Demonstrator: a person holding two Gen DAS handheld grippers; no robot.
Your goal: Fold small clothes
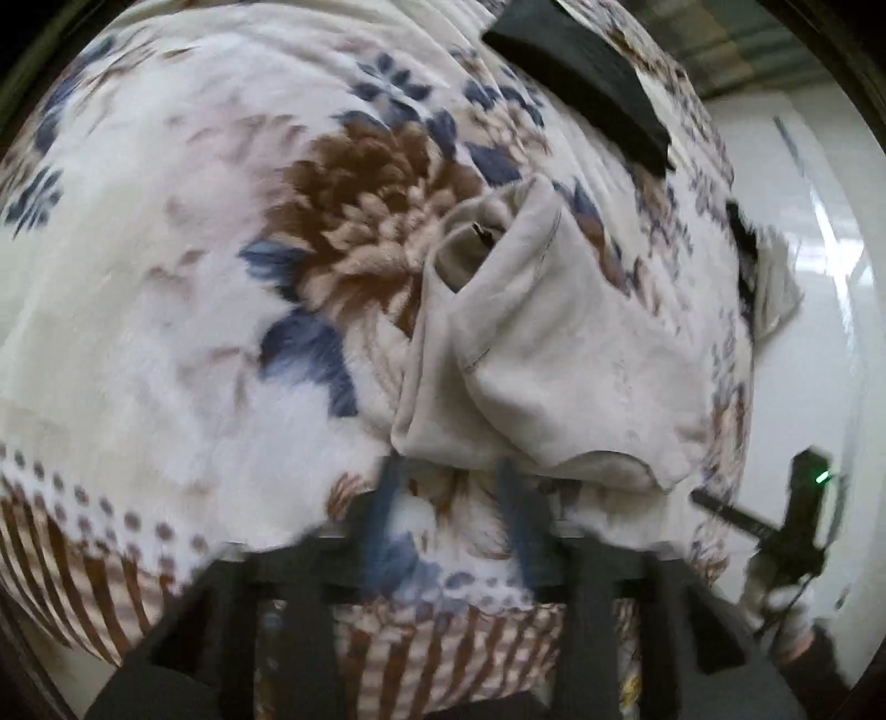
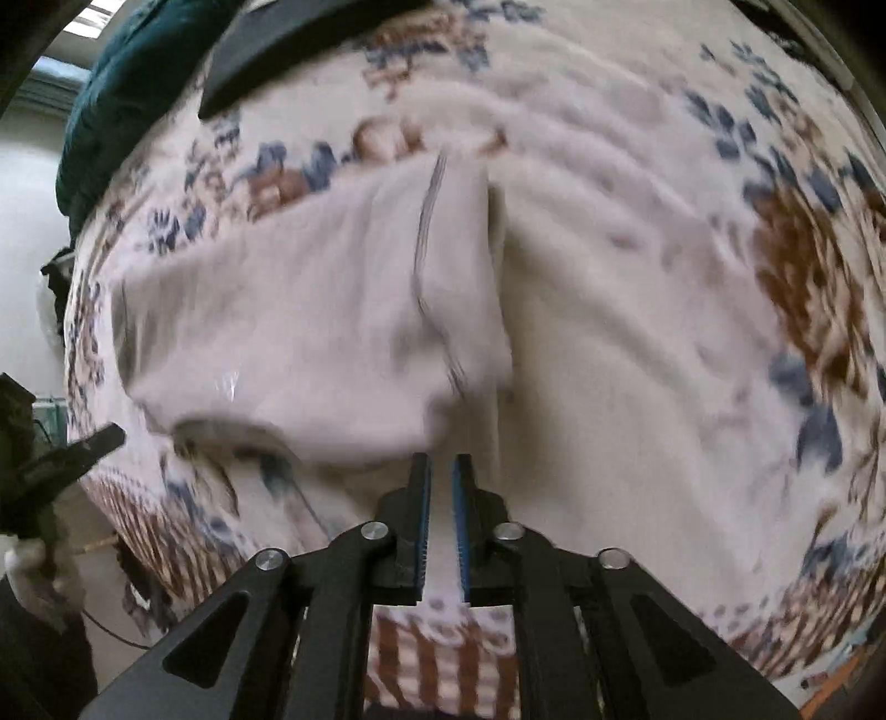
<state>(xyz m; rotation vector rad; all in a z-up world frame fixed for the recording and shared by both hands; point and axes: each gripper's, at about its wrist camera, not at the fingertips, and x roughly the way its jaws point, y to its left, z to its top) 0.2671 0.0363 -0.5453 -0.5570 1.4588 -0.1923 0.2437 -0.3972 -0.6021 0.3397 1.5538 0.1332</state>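
A small cream garment (image 1: pixel 542 343) lies partly folded on a floral blanket (image 1: pixel 183 266). My left gripper (image 1: pixel 451 476) has its blurred blue-padded fingers spread apart at the garment's near edge, with nothing between them. In the right wrist view the same garment (image 2: pixel 310 321) lies ahead and to the left. My right gripper (image 2: pixel 441 465) has its blue pads close together with a narrow gap, just at the garment's near right edge. I cannot tell if cloth is pinched there. The right gripper also shows in the left wrist view (image 1: pixel 797 515), and the left gripper in the right wrist view (image 2: pixel 66 459).
A black flat object (image 1: pixel 581 72) lies on the far part of the blanket, also in the right wrist view (image 2: pixel 277 50). A dark teal cloth (image 2: pixel 122 94) sits at the far left. The blanket's striped edge (image 1: pixel 443 653) hangs near me. White floor (image 1: pixel 803 332) lies to the right.
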